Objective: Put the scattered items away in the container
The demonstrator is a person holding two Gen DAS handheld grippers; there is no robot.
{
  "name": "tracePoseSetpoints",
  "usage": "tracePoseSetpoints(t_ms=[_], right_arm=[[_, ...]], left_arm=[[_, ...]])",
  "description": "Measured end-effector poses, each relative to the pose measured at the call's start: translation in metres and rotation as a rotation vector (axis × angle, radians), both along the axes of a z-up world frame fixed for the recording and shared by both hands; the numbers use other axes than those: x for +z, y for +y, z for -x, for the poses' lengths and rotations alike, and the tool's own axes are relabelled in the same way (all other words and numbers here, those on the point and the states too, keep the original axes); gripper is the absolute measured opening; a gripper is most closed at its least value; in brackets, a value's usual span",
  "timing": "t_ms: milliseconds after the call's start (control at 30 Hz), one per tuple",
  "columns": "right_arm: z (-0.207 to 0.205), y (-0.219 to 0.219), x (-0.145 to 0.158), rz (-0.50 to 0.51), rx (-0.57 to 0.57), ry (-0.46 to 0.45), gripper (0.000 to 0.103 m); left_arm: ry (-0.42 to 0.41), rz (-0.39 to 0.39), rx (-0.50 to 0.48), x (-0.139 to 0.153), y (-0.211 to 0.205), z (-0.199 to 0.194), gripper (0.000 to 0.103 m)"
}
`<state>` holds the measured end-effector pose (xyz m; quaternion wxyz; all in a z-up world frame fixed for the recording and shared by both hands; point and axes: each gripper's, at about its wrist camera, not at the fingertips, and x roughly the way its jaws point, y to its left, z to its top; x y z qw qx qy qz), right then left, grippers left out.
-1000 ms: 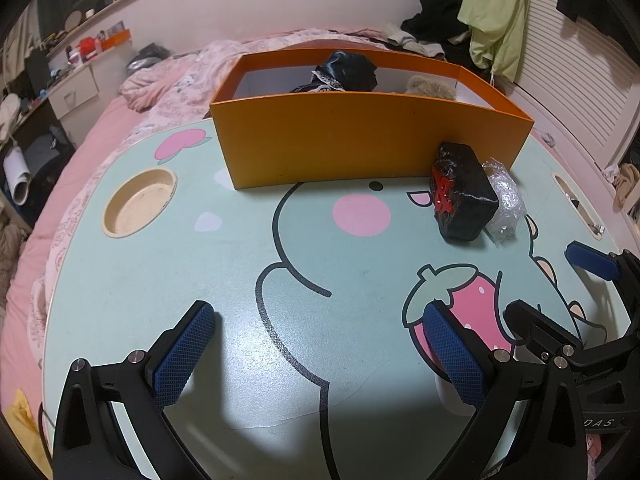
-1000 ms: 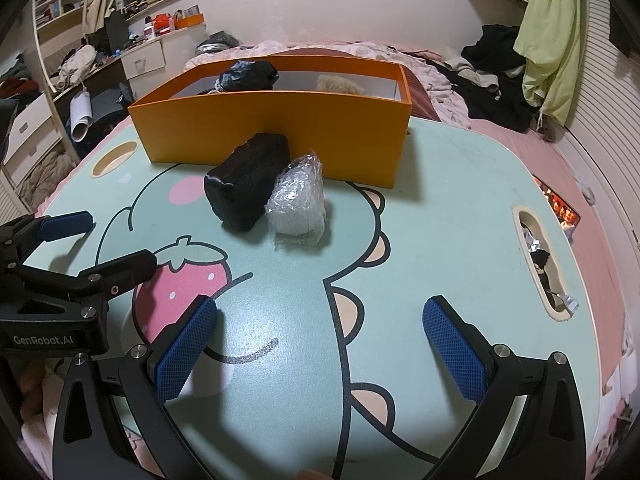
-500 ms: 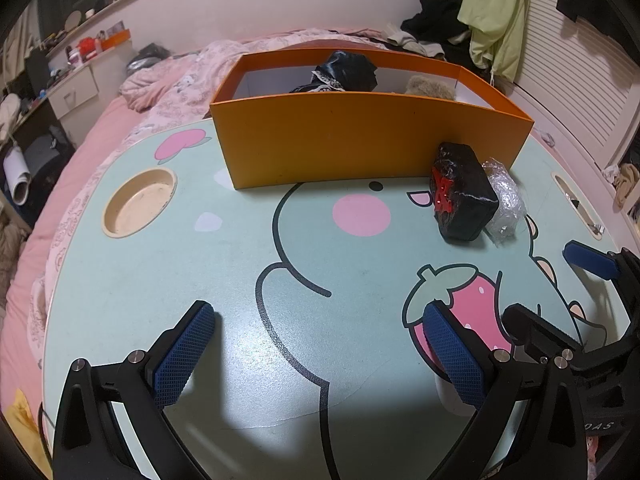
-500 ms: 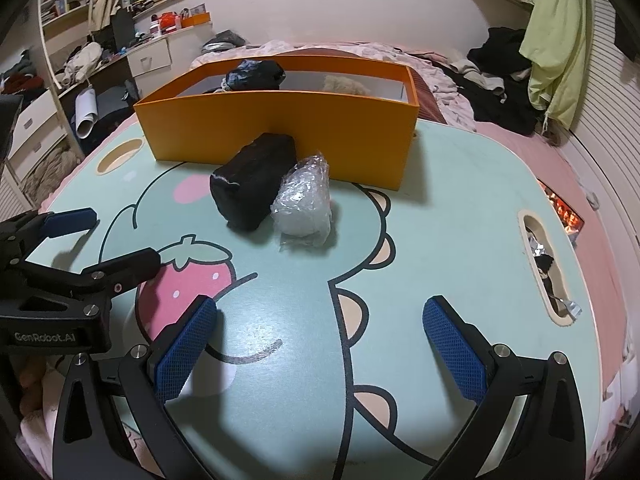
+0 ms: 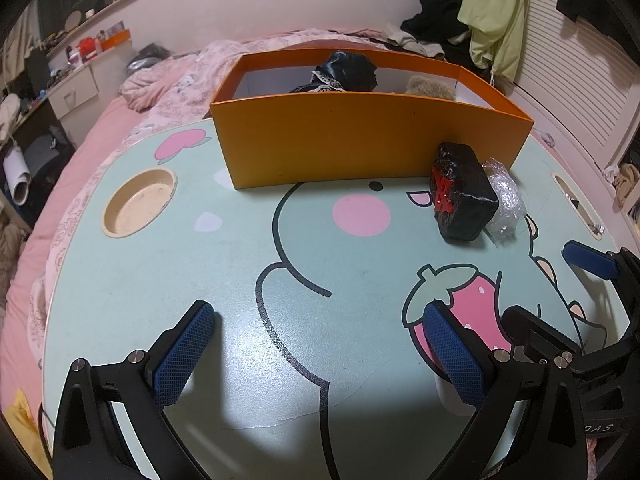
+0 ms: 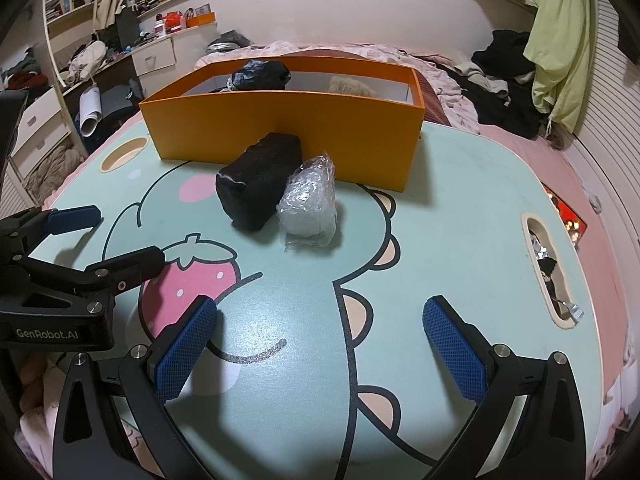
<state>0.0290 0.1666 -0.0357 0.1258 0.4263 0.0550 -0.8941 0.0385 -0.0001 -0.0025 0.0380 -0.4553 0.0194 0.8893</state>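
Left hand-held gripper (image 5: 320,344) hovers low over the mint-green cartoon surface (image 5: 240,264), jaws spread wide, nothing between them. Ahead stands the orange container (image 5: 360,140), a black bundle (image 5: 346,70) and a tan fluffy item (image 5: 430,87) already inside. Just in front of its right end lies the black box (image 6: 260,178), touching the clear plastic-wrapped packet (image 6: 310,208) on its right. Right hand-held gripper (image 6: 320,344), equally wide open and empty, hangs short of both.
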Motion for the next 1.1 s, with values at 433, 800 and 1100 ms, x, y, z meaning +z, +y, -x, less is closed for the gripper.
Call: tracePoseSetpoints(t_ms=[433,800,1100], right_arm=[[0.000,0.000,0.000,0.001,0.002,0.004,0.103],[-0.004,0.012,0.005,0.069,-0.032,0.046,0.090],[-0.004,0.028,0.006,0.111,-0.117,0.071,0.002]], left_arm=[[0.000,0.000,0.000,0.000,0.000,0.000,0.103],[0.000,0.000,-0.005,0.000,0.001,0.000,0.103],[0.000,-0.001,-0.012,0.002,0.005,0.001,0.103]])
